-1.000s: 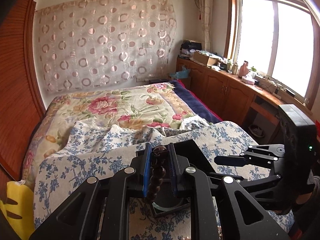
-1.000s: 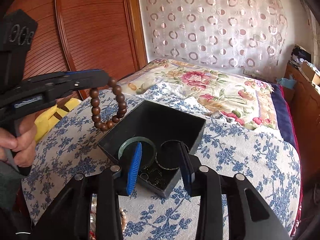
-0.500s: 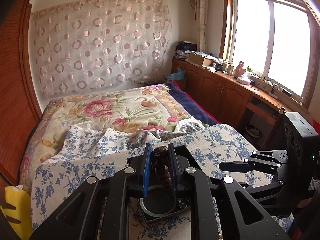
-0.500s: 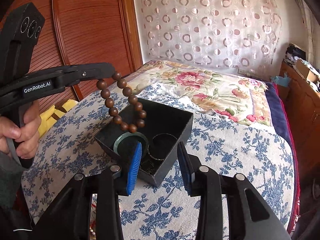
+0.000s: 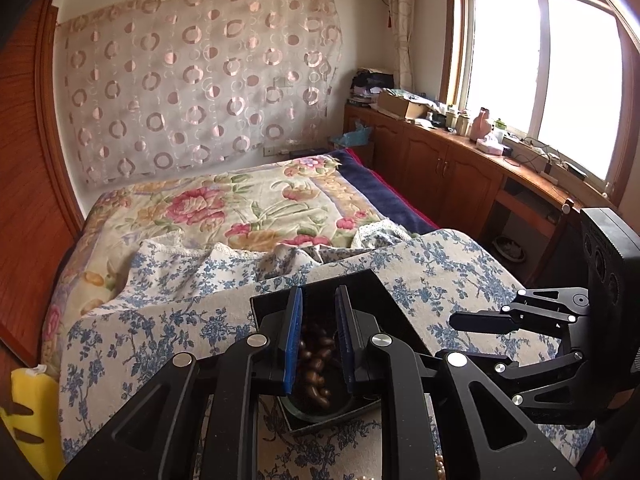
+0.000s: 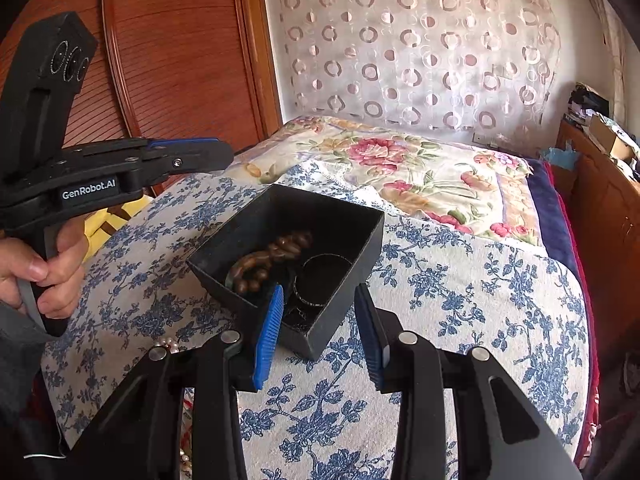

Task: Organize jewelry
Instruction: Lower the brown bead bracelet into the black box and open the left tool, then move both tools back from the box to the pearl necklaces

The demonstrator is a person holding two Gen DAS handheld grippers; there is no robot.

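With the brown bead bracelet [image 6: 272,258] lying inside the black box [image 6: 362,248] on the blue-flowered cloth [image 6: 480,300], this placement looks done; the left gripper [image 6: 224,158] hovers above, jaws parted, empty. The right gripper [image 6: 318,330], apart and empty, probably fetches the pearls [image 6: 170,346] next.

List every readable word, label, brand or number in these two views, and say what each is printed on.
"GenRobot.AI": white print on the side of the left tongs, seen in the right wrist view.
Nothing else is legible: the items on the cabinet by the window are too small and blurred to read, and the black box shows no print.
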